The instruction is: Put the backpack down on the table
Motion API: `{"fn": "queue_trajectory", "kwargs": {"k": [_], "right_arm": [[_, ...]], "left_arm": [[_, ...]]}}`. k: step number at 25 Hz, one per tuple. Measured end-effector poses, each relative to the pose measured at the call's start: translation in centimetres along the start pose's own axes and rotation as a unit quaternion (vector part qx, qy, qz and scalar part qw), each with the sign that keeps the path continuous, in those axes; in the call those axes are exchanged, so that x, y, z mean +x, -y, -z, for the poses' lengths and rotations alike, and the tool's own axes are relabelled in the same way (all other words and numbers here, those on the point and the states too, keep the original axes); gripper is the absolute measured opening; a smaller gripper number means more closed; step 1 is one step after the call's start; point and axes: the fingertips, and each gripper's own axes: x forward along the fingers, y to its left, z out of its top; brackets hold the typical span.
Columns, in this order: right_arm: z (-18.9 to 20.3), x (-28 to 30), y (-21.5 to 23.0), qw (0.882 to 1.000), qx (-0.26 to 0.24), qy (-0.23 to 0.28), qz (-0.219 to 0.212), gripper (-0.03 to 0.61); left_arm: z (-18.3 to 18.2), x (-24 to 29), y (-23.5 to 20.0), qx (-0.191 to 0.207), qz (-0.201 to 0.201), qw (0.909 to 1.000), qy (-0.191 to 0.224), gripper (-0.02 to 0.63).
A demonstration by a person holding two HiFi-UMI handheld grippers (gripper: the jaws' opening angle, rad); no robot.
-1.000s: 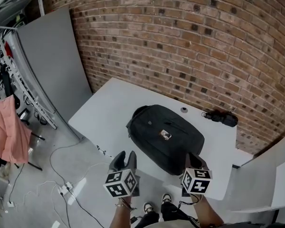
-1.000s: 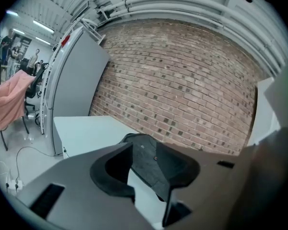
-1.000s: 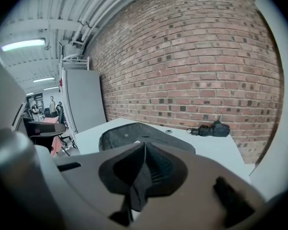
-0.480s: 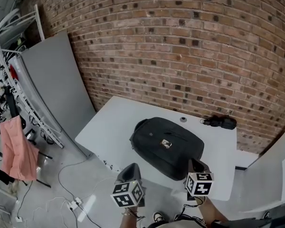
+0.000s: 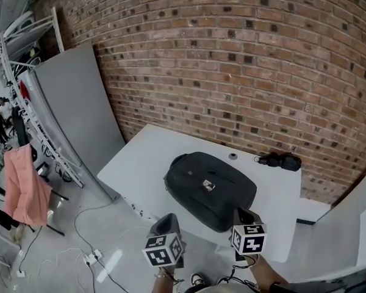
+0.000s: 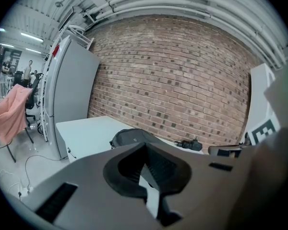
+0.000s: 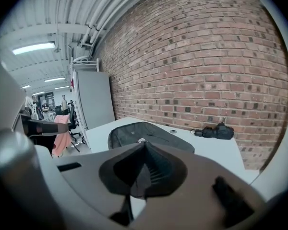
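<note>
— What's out there, counted?
— One white table (image 5: pixel 140 157). One black backpack (image 5: pixel 210 188) lies flat on it, toward my edge.
— Your claws?
— Two. My left claw (image 5: pixel 169 217) and right claw (image 5: pixel 241 212) both have their jaws pressed together, empty, apart from the bag. One small black bundle (image 5: pixel 282 161) sits by the wall, with one tiny round thing (image 5: pixel 233 156) near it.

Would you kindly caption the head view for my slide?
Black fabric backpack lying flat on the white table before a brick wall.
</note>
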Motion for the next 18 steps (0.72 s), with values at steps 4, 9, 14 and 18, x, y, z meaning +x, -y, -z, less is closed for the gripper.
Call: {"fn": "queue_trajectory", "kwargs": {"k": [4,9,14,18], "right_arm": [[-0.5,-0.3,-0.1,1.000,-0.007,0.004,-0.013,0.031],[-0.7,-0.5,0.1,1.000,-0.005,0.009,-0.026,0.031],[-0.9,-0.5,0.4,0.999,-0.007,0.013,-0.029,0.031],[-1.1,-0.5,0.7,0.999,-0.005,0.015,-0.030,0.031]], "left_arm": [[0.0,-0.3,0.6,0.002,-0.008,1.0000,0.002,0.014],[0.1,-0.5,1.4,0.012,-0.015,0.9998,0.000,0.014],[-0.1,-0.5,1.7,0.021,-0.018,0.9996,-0.001,0.014],[-0.1,-0.3,2.0,0.022,-0.019,0.9996,-0.002,0.014]]}}
